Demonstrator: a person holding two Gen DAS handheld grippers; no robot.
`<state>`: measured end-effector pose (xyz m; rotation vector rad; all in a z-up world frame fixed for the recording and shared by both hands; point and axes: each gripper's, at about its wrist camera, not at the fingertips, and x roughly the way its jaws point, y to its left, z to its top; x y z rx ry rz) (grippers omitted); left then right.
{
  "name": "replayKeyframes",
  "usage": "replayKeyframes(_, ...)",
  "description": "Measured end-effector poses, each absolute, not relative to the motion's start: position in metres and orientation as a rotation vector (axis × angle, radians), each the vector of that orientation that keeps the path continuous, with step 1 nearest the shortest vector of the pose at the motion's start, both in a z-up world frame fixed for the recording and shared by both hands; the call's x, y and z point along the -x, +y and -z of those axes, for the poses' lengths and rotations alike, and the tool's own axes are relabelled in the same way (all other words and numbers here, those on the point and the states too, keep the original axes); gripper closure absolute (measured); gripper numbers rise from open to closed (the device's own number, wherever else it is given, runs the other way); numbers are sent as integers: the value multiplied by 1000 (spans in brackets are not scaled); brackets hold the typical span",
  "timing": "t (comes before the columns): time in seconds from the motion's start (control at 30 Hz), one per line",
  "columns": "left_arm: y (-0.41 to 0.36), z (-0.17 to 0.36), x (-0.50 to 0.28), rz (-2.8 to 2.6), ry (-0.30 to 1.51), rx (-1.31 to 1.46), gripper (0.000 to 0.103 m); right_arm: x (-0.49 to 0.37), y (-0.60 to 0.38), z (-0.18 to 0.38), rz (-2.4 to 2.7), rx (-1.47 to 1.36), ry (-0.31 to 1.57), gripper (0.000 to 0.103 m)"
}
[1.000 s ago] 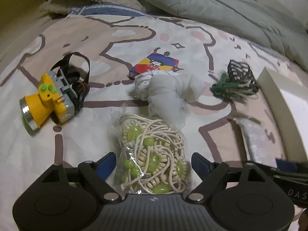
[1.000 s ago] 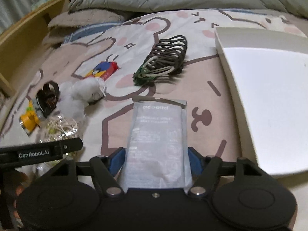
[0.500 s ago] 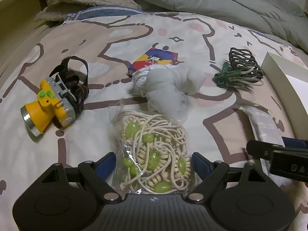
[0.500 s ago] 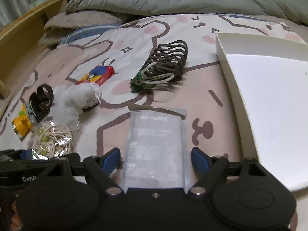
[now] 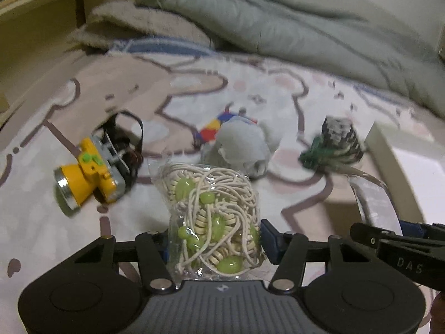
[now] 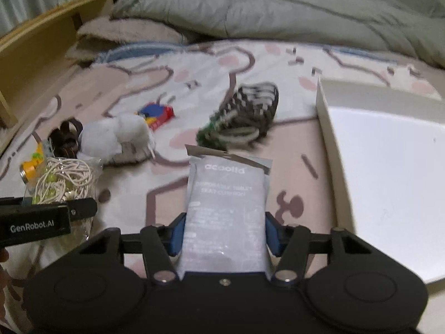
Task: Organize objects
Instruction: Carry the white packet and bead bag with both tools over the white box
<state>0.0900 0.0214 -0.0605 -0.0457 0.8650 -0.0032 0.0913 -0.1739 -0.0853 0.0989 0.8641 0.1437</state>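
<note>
**Both grippers clamped on a packet each, over the bed**

Biggest first: the bedsheet [image 6: 133, 89] with its cartoon print has a grey-green duvet [image 6: 278, 14] bunched at the far end, and a white tray [image 6: 389, 167] sits on the right. Both grippers point steeply down at the sheet, side by side.

The right gripper [image 6: 224, 232] has just been closing, and its blue pads now squeeze the grey flat sachet [image 6: 226, 194], which sticks out ahead between them. The left gripper [image 5: 214, 240] has just been closing too and is clenched on the clear bag of cord and green beads [image 5: 211, 208].

Further out lie a white cloth bundle [image 5: 242, 147], a yellow headlamp [image 5: 89, 172], a dark mesh bundle [image 6: 250, 111] and a small colourful box [image 6: 157, 114].
</note>
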Motion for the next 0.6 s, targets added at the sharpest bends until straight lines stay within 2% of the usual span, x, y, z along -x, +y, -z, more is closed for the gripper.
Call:
replayKeyframes(0.33, 12, 16, -80, 43, 702, 130, 45, -80, -199, 33, -150, -134, 707, 45)
replayKeyframes(0.6, -38, -8, -75, 127, 660, 115, 45, -76, -234, 4, -144, -91, 672, 44)
